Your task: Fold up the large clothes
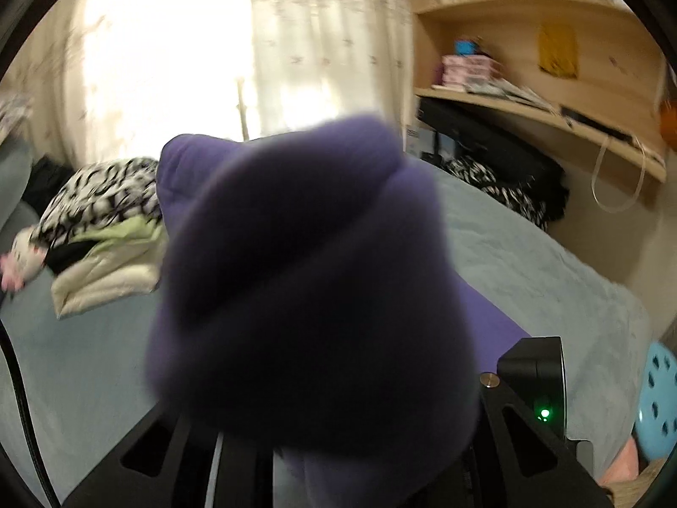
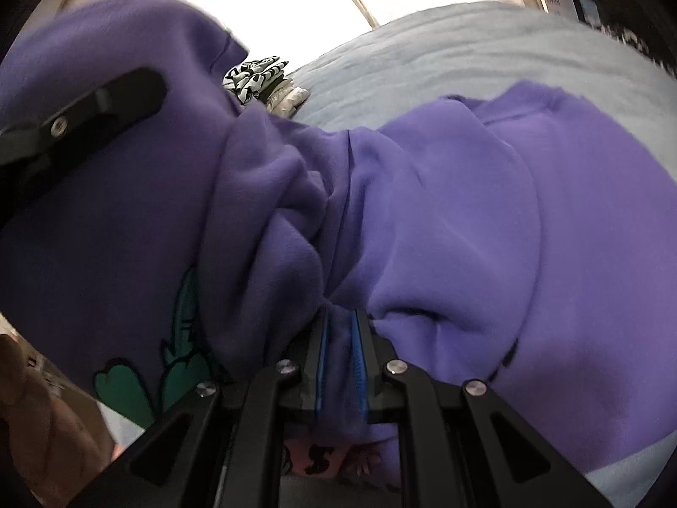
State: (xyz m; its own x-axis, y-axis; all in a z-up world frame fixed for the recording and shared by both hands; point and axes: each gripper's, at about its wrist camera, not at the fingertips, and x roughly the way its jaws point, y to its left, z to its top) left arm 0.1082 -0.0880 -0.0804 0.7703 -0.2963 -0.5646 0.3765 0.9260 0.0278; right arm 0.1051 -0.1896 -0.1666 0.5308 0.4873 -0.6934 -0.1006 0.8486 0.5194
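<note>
A purple sweatshirt point(image 1: 296, 275) is bunched right in front of the left wrist camera and hides my left gripper's fingertips. In the right wrist view the sweatshirt point(image 2: 444, 211) hangs gathered over the bed, with a green print point(image 2: 127, 385) at lower left. My left gripper point(image 2: 97, 97) shows there at upper left, a black finger pressed into the raised cloth. My right gripper point(image 2: 340, 338) is shut, its blue pads point(image 2: 359, 351) pinching a fold of the purple fabric.
A grey-blue bed point(image 1: 529, 262) lies under the garment. A pile of black-and-white, green and cream clothes point(image 1: 101, 220) sits at its far left. Wooden shelves and a desk point(image 1: 529, 106) stand to the right, with a blue stool point(image 1: 660, 402) beside the bed. A hand point(image 2: 38, 423) is at lower left.
</note>
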